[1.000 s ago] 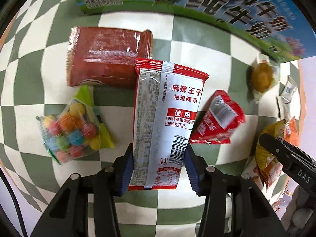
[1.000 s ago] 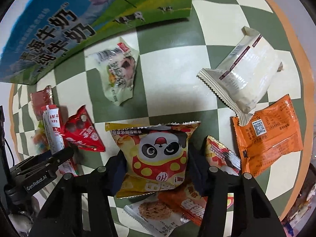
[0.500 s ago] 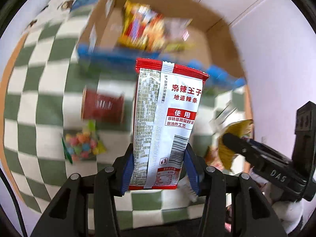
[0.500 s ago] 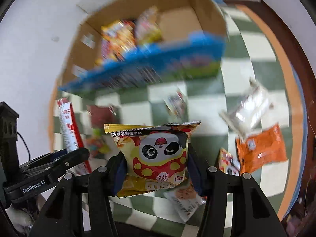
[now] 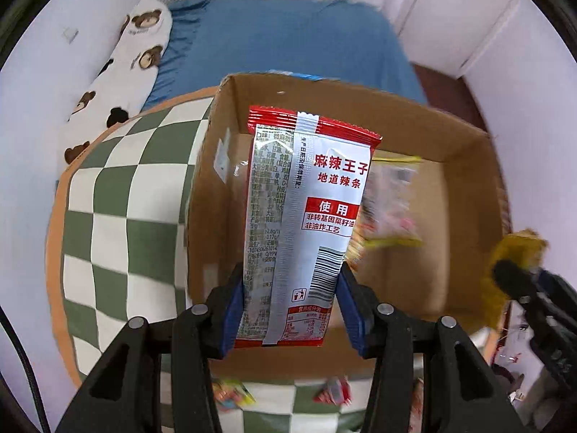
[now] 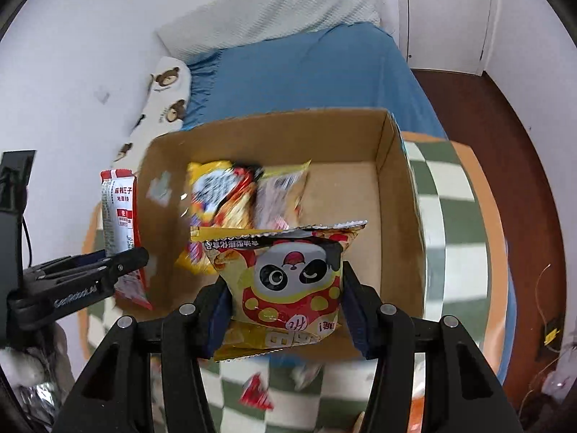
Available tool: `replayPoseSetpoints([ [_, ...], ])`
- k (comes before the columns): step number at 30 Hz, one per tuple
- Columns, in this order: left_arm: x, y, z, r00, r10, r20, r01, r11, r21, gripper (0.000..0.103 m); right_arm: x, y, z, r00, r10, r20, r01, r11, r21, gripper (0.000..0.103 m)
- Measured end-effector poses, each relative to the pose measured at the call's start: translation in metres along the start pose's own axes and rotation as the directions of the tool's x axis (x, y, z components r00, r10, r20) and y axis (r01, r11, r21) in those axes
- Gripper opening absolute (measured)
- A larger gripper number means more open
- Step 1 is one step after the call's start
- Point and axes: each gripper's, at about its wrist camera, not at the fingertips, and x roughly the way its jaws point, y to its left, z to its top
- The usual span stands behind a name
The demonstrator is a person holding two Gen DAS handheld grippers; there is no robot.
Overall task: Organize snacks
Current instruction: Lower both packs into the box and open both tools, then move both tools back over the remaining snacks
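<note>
My left gripper [image 5: 291, 310] is shut on a tall red and silver spicy-strip packet [image 5: 306, 223], held upright above the near left part of an open cardboard box [image 5: 465, 137]. My right gripper [image 6: 285, 306] is shut on a yellow panda snack bag [image 6: 288, 281], held over the box's [image 6: 400, 195] near edge. Inside the box lie a yellow and red bag [image 6: 223, 195] and a pale bag [image 6: 277, 195]. In the right wrist view the left gripper [image 6: 122, 263] and its packet [image 6: 120, 216] show at the box's left wall. In the left wrist view the right gripper [image 5: 512, 274] shows at far right.
The box stands on a green and white checkered table [image 5: 119, 223] with an orange rim. Loose snacks lie on the table below the box: a red packet [image 6: 256, 391] and a candy bag [image 5: 230, 393]. A blue bed [image 6: 306, 68] and a bear-print pillow [image 5: 122, 57] lie behind.
Both grippers rose from the table with their packets and swung toward the box. The box interior now fills both views; the loose snacks have dropped to the bottom edge.
</note>
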Motion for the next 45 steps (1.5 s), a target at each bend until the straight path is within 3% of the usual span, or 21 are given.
replayPoseSetpoints([
  [4,0.035,0.009,0.028,0.996,0.048,-0.071,-0.05,0.999,-0.02,0.046,0.041,-0.01,0.029,0.998,-0.037,-0.052,0.038,0.999,0.019,0.057],
  [9,0.058,0.006,0.051,0.994,0.061,-0.091,-0.062,0.998,-0.01,0.046,0.087,-0.017,0.053,0.99,-0.063,-0.13,0.064,0.998,0.001,0.058],
  [12,0.069,0.004,0.061,0.994,0.038,-0.106,-0.039,0.999,-0.009,0.051,0.107,-0.02,0.061,0.979,-0.112,-0.167,0.11,0.994,-0.025,0.083],
  [13,0.072,0.003,0.063,0.994,0.031,-0.106,-0.033,0.999,-0.012,0.055,0.111,-0.021,0.062,0.978,-0.119,-0.174,0.116,0.993,-0.026,0.093],
  [15,0.076,0.004,0.067,0.995,0.014,-0.099,-0.016,1.0,-0.016,0.069,0.117,-0.024,0.064,0.977,-0.115,-0.18,0.113,0.993,-0.019,0.093],
  [16,0.076,0.004,0.068,0.995,0.011,-0.095,-0.013,1.0,-0.014,0.081,0.118,-0.025,0.065,0.977,-0.107,-0.182,0.107,0.994,-0.013,0.094],
  [18,0.072,0.002,0.069,0.997,0.007,-0.079,-0.008,1.0,-0.012,0.088,0.12,-0.027,0.066,0.977,-0.106,-0.183,0.104,0.994,-0.018,0.095],
  [27,0.06,-0.005,0.062,1.0,0.004,-0.012,-0.004,1.0,0.0,0.088,0.108,-0.034,0.058,0.982,-0.087,-0.167,0.087,0.996,-0.008,0.095],
  [33,0.042,-0.01,0.037,0.999,-0.017,0.05,0.017,1.0,0.016,0.088,0.084,-0.033,0.035,0.986,-0.101,-0.136,0.101,0.995,-0.004,0.095],
  [39,0.014,-0.011,0.005,0.991,-0.007,0.132,0.003,1.0,0.029,0.088,0.05,-0.028,0.003,0.996,-0.079,-0.052,0.079,0.997,-0.003,0.095],
  [45,-0.023,-0.014,-0.034,0.974,-0.002,0.226,-0.01,0.999,0.05,0.088,0.008,-0.02,-0.031,0.993,-0.11,0.051,0.11,0.994,-0.011,0.095],
])
